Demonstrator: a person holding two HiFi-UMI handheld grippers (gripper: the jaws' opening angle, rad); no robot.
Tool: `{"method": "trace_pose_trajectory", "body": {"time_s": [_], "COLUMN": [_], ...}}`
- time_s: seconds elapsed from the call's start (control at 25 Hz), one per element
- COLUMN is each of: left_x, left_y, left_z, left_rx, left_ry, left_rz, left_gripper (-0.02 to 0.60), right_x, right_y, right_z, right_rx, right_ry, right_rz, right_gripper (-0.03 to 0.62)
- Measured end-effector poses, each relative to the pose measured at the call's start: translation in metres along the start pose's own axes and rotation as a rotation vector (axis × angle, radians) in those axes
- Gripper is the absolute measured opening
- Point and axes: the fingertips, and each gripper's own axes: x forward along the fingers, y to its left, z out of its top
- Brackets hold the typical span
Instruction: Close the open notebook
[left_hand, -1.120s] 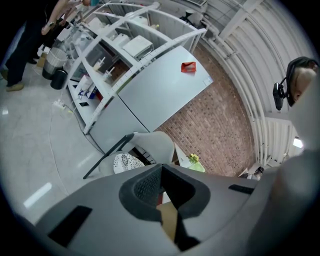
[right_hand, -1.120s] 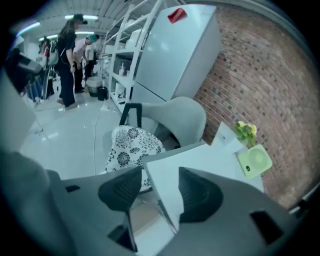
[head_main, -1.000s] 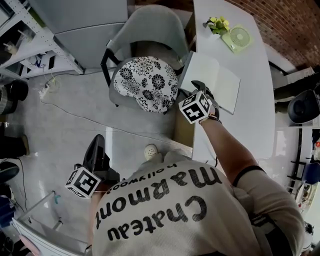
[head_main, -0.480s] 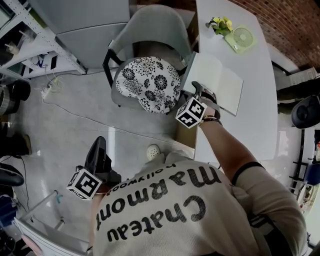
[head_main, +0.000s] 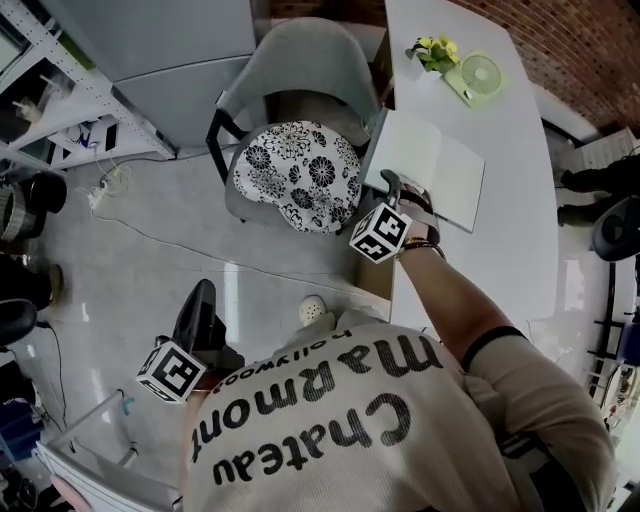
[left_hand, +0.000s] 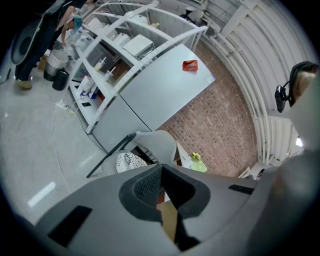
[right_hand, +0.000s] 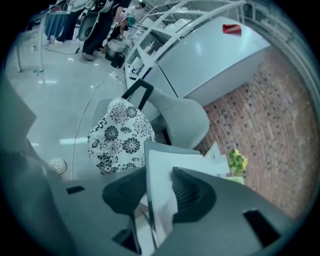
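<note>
The open notebook (head_main: 435, 165) lies with blank white pages on the white table (head_main: 500, 250). My right gripper (head_main: 392, 182) is at the notebook's left edge, by the near corner. In the right gripper view the notebook's left leaf (right_hand: 175, 157) stands on edge between the jaws of the right gripper (right_hand: 159, 172), which have just been closing and now press on it from both sides. My left gripper (head_main: 203, 292) hangs low over the floor at the left, far from the table. Seen in its own view, the left gripper (left_hand: 161, 169) has its tips together and holds nothing.
A grey chair with a floral cushion (head_main: 295, 170) stands against the table's left side, right beside the notebook. A green fan (head_main: 480, 75) and a small yellow-green plant (head_main: 435, 48) sit at the table's far end. A round white object (head_main: 313, 310) and a cable lie on the floor.
The right gripper has rolled, its marker cube turning and shifting slightly left toward the notebook's left edge. The left gripper has stayed where it was.
</note>
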Motion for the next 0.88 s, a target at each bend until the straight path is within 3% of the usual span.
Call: {"method": "trace_pose_trajectory", "body": {"time_s": [0.2,0.36,0.88], "left_x": [-0.001,-0.001,0.021], "left_y": [-0.005,-0.012,-0.031], "left_z": [-0.001,-0.003,-0.017], "left_rx": [0.008,0.024,0.034], "left_ry": [0.021,0.041,0.077], "left_rz": [-0.002,-0.013,-0.052], "left_gripper": [0.0,0.0,0.0], "right_x": [-0.007,-0.013,-0.025], "right_y": [-0.006,-0.011,-0.04], "right_z": [0.001,-0.001,-0.011], "right_rx": [0.105,0.259,1.03], "right_ry": [-0.024,-0.033,-0.151], "right_rz": [0.007,0.032,0.218], "right_gripper": [0.12,0.086,0.063]}}
